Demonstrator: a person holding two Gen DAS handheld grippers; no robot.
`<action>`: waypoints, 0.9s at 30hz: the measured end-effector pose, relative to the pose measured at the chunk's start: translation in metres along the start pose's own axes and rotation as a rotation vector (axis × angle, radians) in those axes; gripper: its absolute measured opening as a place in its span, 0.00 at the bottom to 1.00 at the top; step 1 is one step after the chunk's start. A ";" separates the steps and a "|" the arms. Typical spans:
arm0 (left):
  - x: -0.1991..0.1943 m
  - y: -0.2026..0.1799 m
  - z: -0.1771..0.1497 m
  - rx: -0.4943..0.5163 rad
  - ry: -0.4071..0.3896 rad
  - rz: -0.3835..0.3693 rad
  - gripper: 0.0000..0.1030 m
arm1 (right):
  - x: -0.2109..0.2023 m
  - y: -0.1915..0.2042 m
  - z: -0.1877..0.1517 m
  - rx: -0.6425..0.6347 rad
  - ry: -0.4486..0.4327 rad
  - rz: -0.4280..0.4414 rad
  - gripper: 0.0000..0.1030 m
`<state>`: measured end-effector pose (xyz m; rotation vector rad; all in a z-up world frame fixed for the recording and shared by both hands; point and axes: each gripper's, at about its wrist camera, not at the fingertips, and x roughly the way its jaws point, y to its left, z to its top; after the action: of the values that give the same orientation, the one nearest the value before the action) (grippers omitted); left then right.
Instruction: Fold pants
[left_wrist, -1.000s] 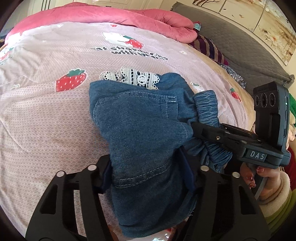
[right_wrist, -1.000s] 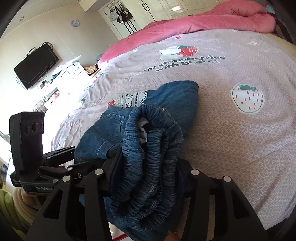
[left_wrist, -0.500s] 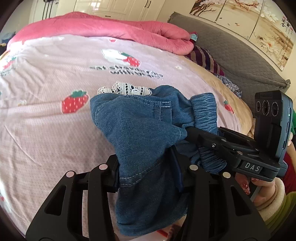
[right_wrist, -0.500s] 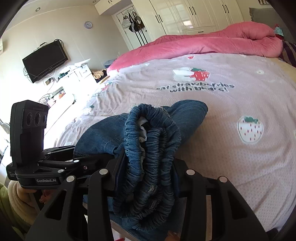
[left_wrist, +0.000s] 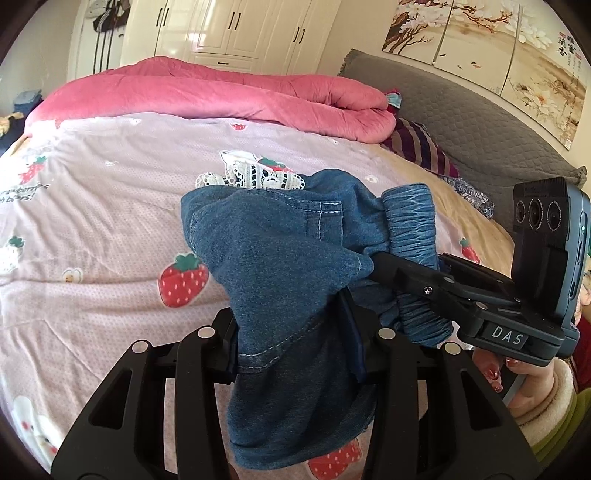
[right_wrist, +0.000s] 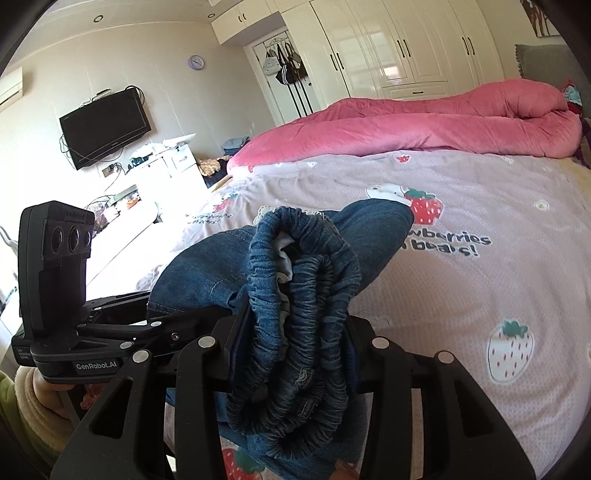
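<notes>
A bundle of blue denim pants hangs between my two grippers above a pink bedspread printed with strawberries and bears. The denim is soft and creased, with pale stitching along a seam and a tightly gathered elastic waistband that folds over itself in ribbed ridges.

My left gripper has its black plastic fingers partly drawn together, pinching a hemmed fold of the denim; cloth drapes below the pads and hides most of them. My right gripper is likewise partly closed, clamped on the bunched waistband, which spills over and under the jaws. In the left view the right gripper reaches in from the right edge, its tips buried in the waistband ruffles.

A strip of white lace peeks out behind the denim; whether it belongs to the pants or lies on the bed I cannot tell. A plush pink quilt lies rolled along the far side of the bed, beside a quilted grey headboard. My right hand, in a cream fleece cuff, is cut off at the frame's edge.
</notes>
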<state>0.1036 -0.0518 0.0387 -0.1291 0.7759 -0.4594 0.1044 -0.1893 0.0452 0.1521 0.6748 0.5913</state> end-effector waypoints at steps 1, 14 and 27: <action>0.000 0.002 0.001 -0.003 -0.001 0.001 0.34 | 0.002 0.000 0.002 -0.004 0.001 0.000 0.38; 0.022 0.027 0.016 -0.041 0.005 0.009 0.34 | 0.035 -0.007 0.013 0.003 0.031 -0.011 0.38; 0.063 0.050 0.004 -0.106 0.094 0.001 0.34 | 0.078 -0.032 -0.004 0.087 0.144 -0.010 0.38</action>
<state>0.1636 -0.0358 -0.0130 -0.2070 0.8924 -0.4255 0.1655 -0.1723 -0.0099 0.1882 0.8414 0.5674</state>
